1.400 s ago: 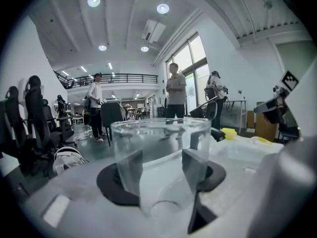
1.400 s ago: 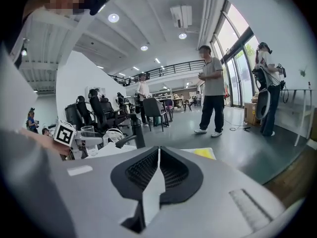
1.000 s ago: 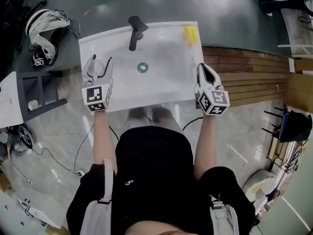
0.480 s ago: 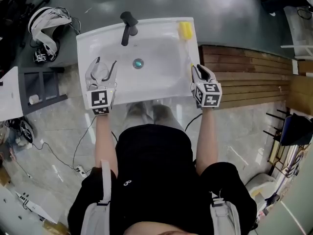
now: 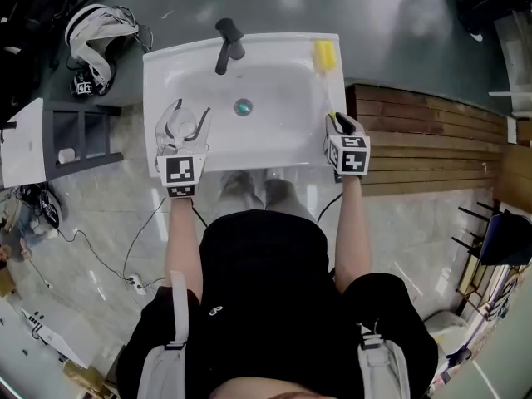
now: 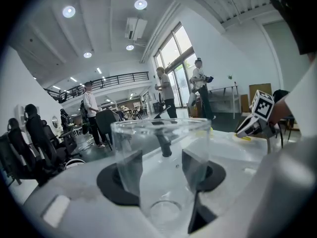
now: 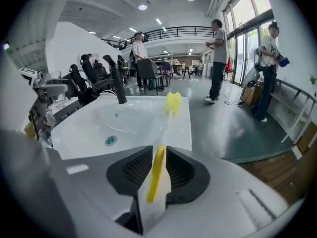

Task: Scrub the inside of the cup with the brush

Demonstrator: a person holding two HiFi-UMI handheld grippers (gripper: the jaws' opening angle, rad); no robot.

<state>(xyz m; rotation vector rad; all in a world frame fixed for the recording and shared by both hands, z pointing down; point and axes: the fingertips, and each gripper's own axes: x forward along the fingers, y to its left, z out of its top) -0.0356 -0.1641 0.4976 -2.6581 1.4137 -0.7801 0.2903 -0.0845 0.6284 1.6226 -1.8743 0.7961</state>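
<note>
A clear cup (image 6: 161,170) lies between the pads of my left gripper (image 6: 162,168), mouth pointing away from the camera. In the head view that left gripper (image 5: 183,124) holds the cup (image 5: 176,123) over the front left of the white sink (image 5: 274,144). The brush (image 5: 323,55), with a yellow sponge head and a yellow grip, lies along the sink's right rim. My right gripper (image 5: 339,121) sits low at the brush's near end. In the right gripper view the yellow grip (image 7: 157,171) runs between the jaws of the right gripper (image 7: 159,168), which have just been opening and stand slightly off it.
A black faucet (image 5: 229,42) stands at the sink's back edge, and a drain (image 5: 243,106) sits mid-basin. Wooden decking (image 5: 432,135) lies to the right, a grey shelf (image 5: 79,144) and a headset (image 5: 96,27) to the left. Several people stand far off.
The right gripper has sunk onto the sink's right rim and its jaws have parted round the brush's grip. The left gripper has shifted a little toward the basin with the cup.
</note>
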